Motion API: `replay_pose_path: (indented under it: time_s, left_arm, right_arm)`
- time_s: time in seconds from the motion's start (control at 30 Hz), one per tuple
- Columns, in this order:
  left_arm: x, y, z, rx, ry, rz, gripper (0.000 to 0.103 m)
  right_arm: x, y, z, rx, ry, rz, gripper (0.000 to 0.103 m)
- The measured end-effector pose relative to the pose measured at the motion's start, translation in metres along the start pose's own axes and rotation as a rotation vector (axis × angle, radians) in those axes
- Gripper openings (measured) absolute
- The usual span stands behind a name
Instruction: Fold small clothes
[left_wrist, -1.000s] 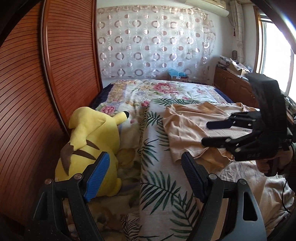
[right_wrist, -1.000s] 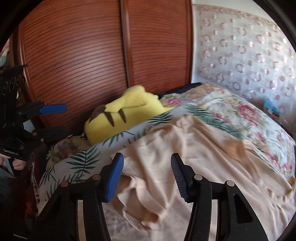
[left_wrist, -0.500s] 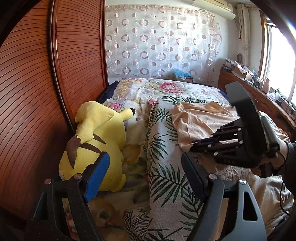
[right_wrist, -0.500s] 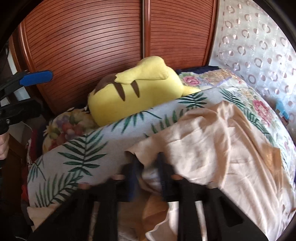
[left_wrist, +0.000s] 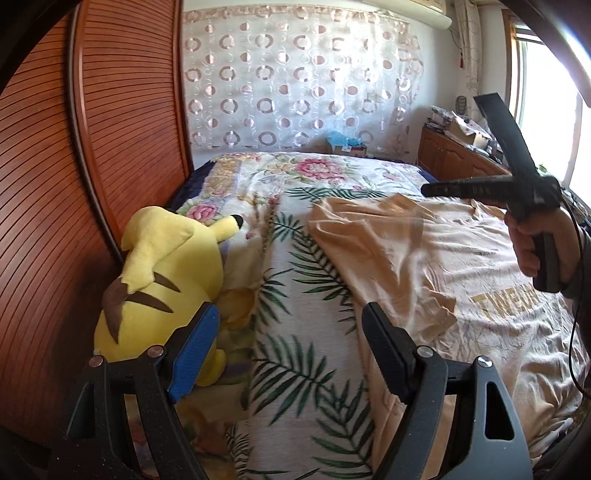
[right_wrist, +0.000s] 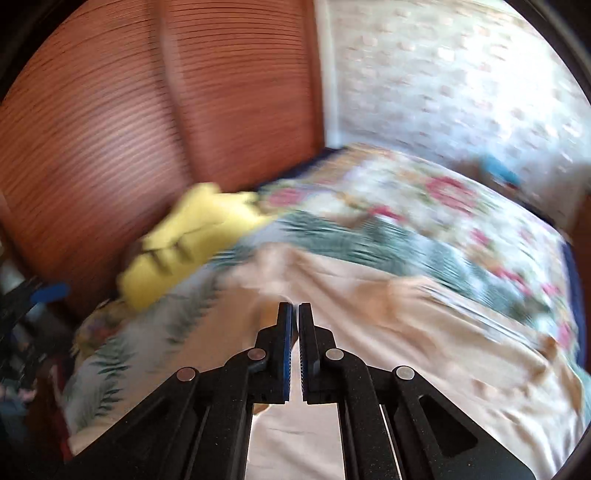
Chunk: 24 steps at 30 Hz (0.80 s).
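Note:
A beige T-shirt (left_wrist: 424, 258) with gold lettering lies spread and rumpled on the bed; it also shows, blurred, in the right wrist view (right_wrist: 369, 332). My left gripper (left_wrist: 288, 347) is open and empty, held above the palm-leaf sheet (left_wrist: 295, 332) left of the shirt. My right gripper (right_wrist: 294, 314) has its jaws closed together, raised above the shirt; in the left wrist view it (left_wrist: 428, 190) hangs above the shirt's far part. A faint streak of cloth seems to trail below it, but blur hides whether it holds fabric.
A yellow plush toy (left_wrist: 162, 288) lies at the bed's left edge against a wooden slatted wardrobe (left_wrist: 74, 184). A floral quilt (left_wrist: 314, 173) covers the far bed. A wooden cabinet (left_wrist: 461, 158) with clutter stands at the right under a window.
My right gripper closed at the shirt's near edge, then rose and swung toward the far side. The shirt now lies more spread out. My left gripper stayed open, shifting slightly.

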<state>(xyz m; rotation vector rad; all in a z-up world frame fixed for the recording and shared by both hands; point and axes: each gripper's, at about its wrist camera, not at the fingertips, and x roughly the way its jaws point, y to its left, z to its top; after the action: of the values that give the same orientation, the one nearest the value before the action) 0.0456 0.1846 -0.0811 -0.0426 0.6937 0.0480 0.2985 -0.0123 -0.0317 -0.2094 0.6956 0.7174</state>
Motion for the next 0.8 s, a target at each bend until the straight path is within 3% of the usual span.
replay_pose_path:
  time_s: [0.1,0.2,0.37,0.63,0.8]
  left_arm:
    - [0.004,-0.012,0.001,0.018,0.009,-0.009,0.08]
    - [0.011,-0.019,0.001,0.026,0.024,-0.018,0.08]
    - [0.019,-0.026,0.0,0.03,0.043,-0.026,0.08]
    - [0.025,-0.026,-0.004,0.013,0.064,-0.034,0.08]
    - [0.029,-0.027,-0.006,0.007,0.073,-0.034,0.08]
  right_arm:
    - [0.005,-0.007,-0.007,0.011,-0.002,-0.044,0.009]
    - [0.011,0.005,-0.017,0.004,-0.001,-0.016,0.01]
    - [0.024,0.014,-0.026,-0.032,0.038,0.006,0.036]
    - [0.074,0.008,-0.025,0.004,0.094,0.022,0.036]
    - [0.069,0.011,-0.02,-0.033,0.086,0.04,0.033]
